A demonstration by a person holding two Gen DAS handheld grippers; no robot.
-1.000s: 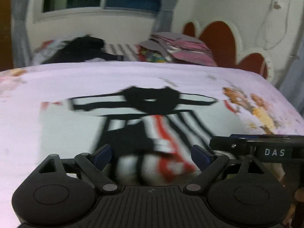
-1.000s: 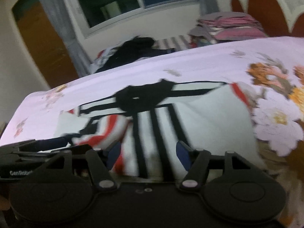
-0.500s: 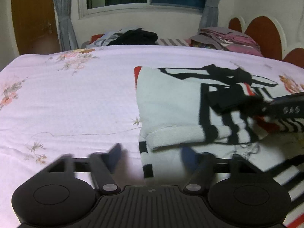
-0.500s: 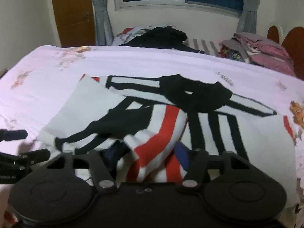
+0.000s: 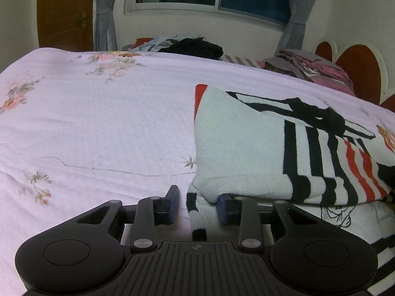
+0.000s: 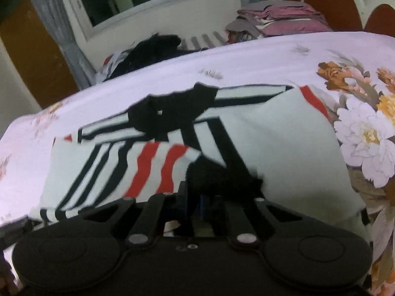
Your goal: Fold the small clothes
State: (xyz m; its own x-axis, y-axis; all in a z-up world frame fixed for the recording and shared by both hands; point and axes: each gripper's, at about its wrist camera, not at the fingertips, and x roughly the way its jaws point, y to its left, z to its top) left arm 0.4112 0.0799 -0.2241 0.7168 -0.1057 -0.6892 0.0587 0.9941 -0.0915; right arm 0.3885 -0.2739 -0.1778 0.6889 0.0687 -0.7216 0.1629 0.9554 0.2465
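A small white knit sweater (image 5: 242, 145) with black and red stripes lies partly folded on the pink floral bedsheet (image 5: 98, 128). In the left wrist view my left gripper (image 5: 198, 201) is open at the sweater's near left corner; a striped cuff (image 5: 196, 212) lies between its fingers. In the right wrist view the sweater (image 6: 284, 148) has a striped sleeve folded across its front. My right gripper (image 6: 195, 199) is shut on the sleeve's black cuff (image 6: 217, 175), low over the sweater.
A heap of dark clothes (image 5: 195, 46) and a stack of folded pink and grey clothes (image 5: 311, 70) lie at the bed's far edge, under the window. A red scalloped headboard (image 5: 358, 74) stands at the right. A wooden door (image 5: 64, 12) is at the back left.
My left gripper swung to the sweater's left corner and narrowed around the striped cuff. My right gripper closed on the black cuff and carried the sleeve across the sweater's front.
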